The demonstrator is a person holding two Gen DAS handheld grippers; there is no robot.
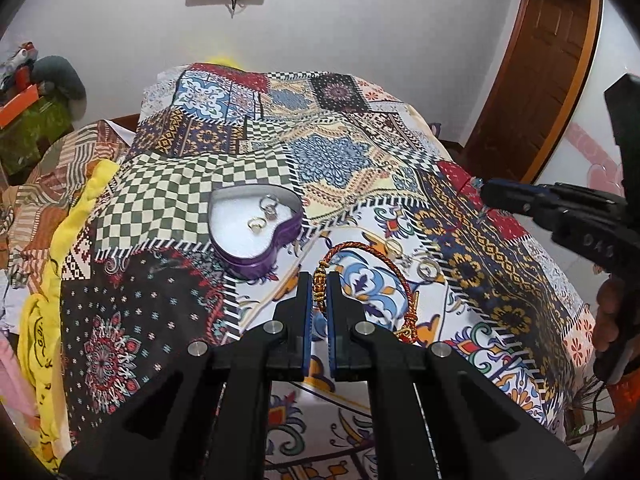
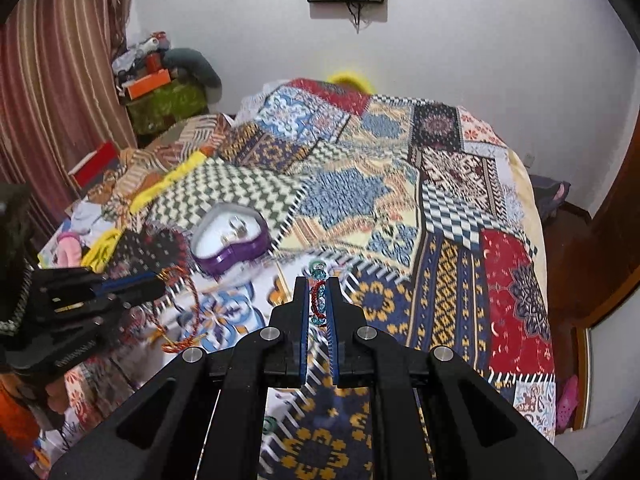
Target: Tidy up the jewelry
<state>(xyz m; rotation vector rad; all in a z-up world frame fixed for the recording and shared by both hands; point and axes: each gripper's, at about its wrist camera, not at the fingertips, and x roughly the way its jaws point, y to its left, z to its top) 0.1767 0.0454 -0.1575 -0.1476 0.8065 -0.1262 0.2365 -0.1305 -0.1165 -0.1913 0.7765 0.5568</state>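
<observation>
Now the cord bracelet [image 1: 362, 276] is pinched at its beads by the left gripper [image 1: 319, 280], its loop on the quilt [image 1: 160, 200] mid-bed, likely bound for the tin [image 1: 256, 226]. Right gripper [image 2: 318, 284] clamps a bead bracelet [image 2: 318, 300].

The heart-shaped tin [image 1: 256, 232] sits on the bed [image 1: 168, 200] ahead-left of my left hand-held gripper [image 1: 319, 280]. Rings [image 1: 267, 212] lie in it. More rings [image 1: 428, 268] lie on the bed to its right.

Both hand-held grippers, left [image 1: 319, 280] and right [image 2: 318, 284], nearly closed.
</observation>
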